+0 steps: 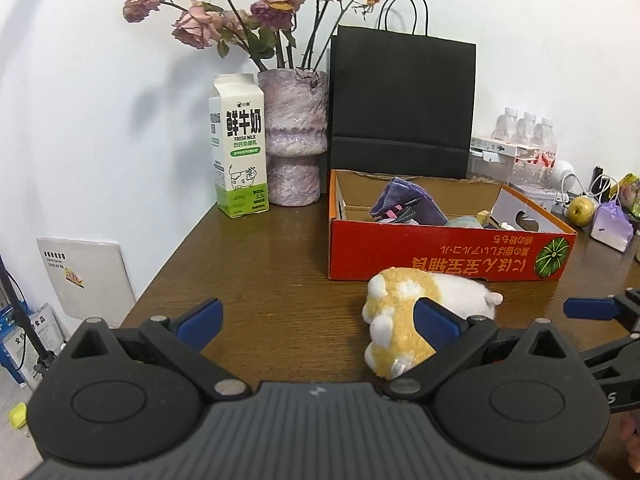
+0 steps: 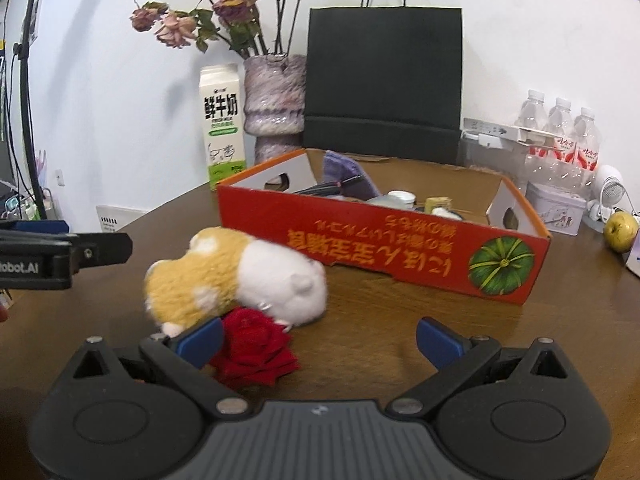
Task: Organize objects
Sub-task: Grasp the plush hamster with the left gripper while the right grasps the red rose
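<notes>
A yellow-and-white plush hamster [image 1: 404, 312] [image 2: 236, 280] lies on the brown table in front of a red cardboard box [image 1: 448, 252] [image 2: 384, 252]. My left gripper [image 1: 318, 326] is open, with its right finger in front of the plush and nothing between the jaws. My right gripper [image 2: 320, 340] is open too, low over the table. A red fabric rose [image 2: 254, 346] lies by its left finger, partly under the plush. The box holds a purple cloth [image 1: 404, 200] [image 2: 346, 176] and several small items. The right gripper's blue tip [image 1: 592, 308] shows at the left view's right edge.
A milk carton [image 1: 238, 144] [image 2: 222, 124], a vase of dried roses [image 1: 294, 136] [image 2: 274, 108] and a black paper bag [image 1: 402, 108] [image 2: 382, 84] stand at the back. Water bottles [image 2: 560, 136], a tin and a yellow-green fruit [image 2: 620, 230] [image 1: 580, 210] crowd the right. The table edge runs along the left.
</notes>
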The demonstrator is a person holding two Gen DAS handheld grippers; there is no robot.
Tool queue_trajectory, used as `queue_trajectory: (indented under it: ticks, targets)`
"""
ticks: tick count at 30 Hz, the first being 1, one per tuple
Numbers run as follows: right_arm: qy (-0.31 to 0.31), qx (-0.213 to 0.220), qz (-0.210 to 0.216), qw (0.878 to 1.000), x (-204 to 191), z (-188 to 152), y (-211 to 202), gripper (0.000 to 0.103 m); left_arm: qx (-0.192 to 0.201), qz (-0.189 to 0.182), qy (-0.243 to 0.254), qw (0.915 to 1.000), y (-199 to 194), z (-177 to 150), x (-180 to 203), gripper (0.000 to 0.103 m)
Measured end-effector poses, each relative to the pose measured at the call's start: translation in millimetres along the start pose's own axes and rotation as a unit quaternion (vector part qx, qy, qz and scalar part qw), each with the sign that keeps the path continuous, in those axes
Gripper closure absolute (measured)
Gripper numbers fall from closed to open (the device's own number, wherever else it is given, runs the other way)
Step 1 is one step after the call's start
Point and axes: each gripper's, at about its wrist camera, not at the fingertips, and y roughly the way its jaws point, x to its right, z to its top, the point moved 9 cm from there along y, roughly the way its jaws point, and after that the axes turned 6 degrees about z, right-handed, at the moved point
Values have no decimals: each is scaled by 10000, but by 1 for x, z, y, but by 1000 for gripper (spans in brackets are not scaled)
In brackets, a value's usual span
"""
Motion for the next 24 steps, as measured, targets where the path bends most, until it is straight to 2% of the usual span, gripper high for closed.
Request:
queue_trajectory:
  ticks: [5, 8, 15, 17, 19, 24]
  targets:
    - [-2, -99, -23, 9999, -14, -4, 7, 2, 28, -8, -123, 9999, -7, 3, -12, 0]
    - [78, -185, -8, 9998, -18, -5, 12, 7, 107, -47, -226, 9997, -13, 6, -18, 0]
    - [351, -351, 198, 9986, -20, -7, 22, 32, 98, -159, -290, 9994, -16, 5, -19, 0]
    - [389, -446, 293, 9978, -23, -10, 24, 44, 86, -184, -309, 9993, -15, 4, -18, 0]
    - [380, -484, 434, 9972, -28, -11, 24, 63, 70, -222, -286, 9993, -14, 1, -16, 0]
    - [318, -318, 506, 9977, -29, -8, 16, 68, -9, -218, -215, 9995, -7, -5, -10, 0]
